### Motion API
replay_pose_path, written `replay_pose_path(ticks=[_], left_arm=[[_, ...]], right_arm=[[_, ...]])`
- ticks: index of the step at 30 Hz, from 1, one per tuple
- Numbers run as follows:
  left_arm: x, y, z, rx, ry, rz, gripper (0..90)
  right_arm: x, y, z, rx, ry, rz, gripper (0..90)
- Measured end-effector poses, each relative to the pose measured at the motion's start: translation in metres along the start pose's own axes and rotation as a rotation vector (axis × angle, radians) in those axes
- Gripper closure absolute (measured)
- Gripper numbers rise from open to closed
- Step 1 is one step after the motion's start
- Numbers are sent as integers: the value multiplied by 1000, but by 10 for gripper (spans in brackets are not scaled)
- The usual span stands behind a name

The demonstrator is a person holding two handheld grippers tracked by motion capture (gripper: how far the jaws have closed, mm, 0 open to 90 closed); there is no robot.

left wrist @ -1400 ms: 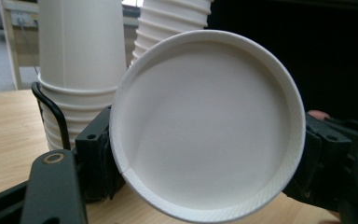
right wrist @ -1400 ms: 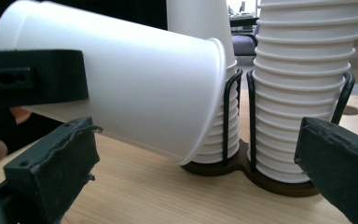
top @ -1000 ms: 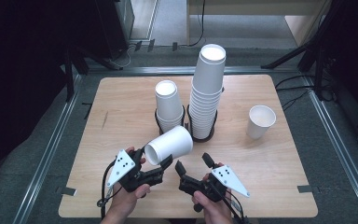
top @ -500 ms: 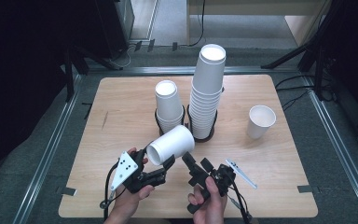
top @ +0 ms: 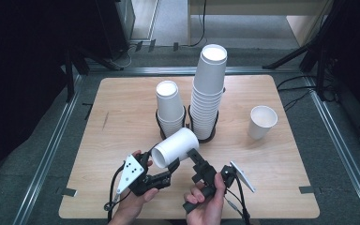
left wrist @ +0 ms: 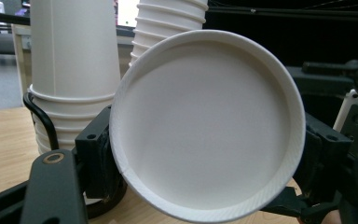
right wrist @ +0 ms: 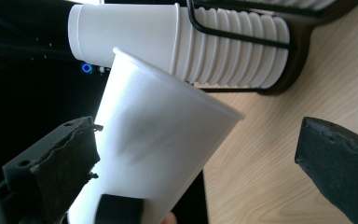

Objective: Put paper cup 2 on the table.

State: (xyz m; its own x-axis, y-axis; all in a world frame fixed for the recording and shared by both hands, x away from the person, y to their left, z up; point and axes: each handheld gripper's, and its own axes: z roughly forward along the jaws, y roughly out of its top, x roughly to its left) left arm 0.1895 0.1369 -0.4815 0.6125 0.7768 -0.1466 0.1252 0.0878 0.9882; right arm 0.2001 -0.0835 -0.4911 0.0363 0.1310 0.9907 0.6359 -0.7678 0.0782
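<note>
desk (top: 281, 187): we see a light wooden top; near-right and far-left parts lie bare, so we judge the roomiest path for a move runs right, toward the single cup.
tall stack (top: 208, 89): upside-down cups in a black wire holder, mid-desk, just behind the held cup; it walls off the way straight forward.
short stack (top: 169, 107): second holder, touching or nearly touching the tall one on its left; the gap between them looks too tight to pass.
held cup (top: 176, 147): lifted off the desk, lying on its side, base toward us and down, mouth toward the stacks; in the left gripper view its round base (left wrist: 207, 123) faces the lens. We judge it is tilted this way for a handover or a regrip.
single cup (top: 261, 122): upright, alone on the right, well apart from the rest.
left tongs (top: 165, 165): clamped on the held cup near its base.
right tongs (top: 193, 154): just opened, now wide apart; the cup wall sits between them unpressed, near the left pad, the other pad well clear.
edges: both hands work close to the near edge, with little room to pull back.
</note>
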Motion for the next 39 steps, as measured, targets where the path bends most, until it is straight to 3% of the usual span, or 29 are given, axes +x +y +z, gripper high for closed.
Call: replay_pose_path(ticks=[1, 2, 3, 7, 15, 25, 27, 30, 33, 35, 36, 39], left_arm=[[-1, -1, 1, 0, -1, -2, 236], [-2, -1, 1, 2, -4, 0, 236], [-3, -3, 2, 4, -8, 3, 236], [-6, -4, 2, 6, -13, 14, 236], [-14, -7, 4, 19, -27, 51, 236], [-17, -10, 6, 28, -45, 51, 236], [-17, -10, 6, 27, -52, 47, 236], [-15, -10, 6, 34, -57, 54, 233], [-12, -10, 7, 69, -73, 37, 220], [-10, -9, 7, 99, -88, -8, 175], [-10, -9, 7, 99, -88, -8, 115], [-7, -6, 7, 109, -109, -44, 81]], right_arm=[[1, 0, 0, 2, 22, 40, 0], [1, 0, 0, 2, 22, 40, 0], [1, 2, 0, 4, 39, 84, 0], [0, 3, 4, 19, 36, 133, 0], [-5, 4, 13, 43, 51, 193, 0], [-11, 9, 23, 57, 74, 236, 0], [-12, 9, 24, 58, 84, 253, 55], [-12, 9, 24, 54, 104, 251, 99], [-14, 8, 23, 43, 105, 214, 127], [-15, 7, 24, 30, 108, 196, 139], [-15, 7, 24, 30, 108, 196, 139], [-14, 7, 24, 8, 108, 149, 141]])
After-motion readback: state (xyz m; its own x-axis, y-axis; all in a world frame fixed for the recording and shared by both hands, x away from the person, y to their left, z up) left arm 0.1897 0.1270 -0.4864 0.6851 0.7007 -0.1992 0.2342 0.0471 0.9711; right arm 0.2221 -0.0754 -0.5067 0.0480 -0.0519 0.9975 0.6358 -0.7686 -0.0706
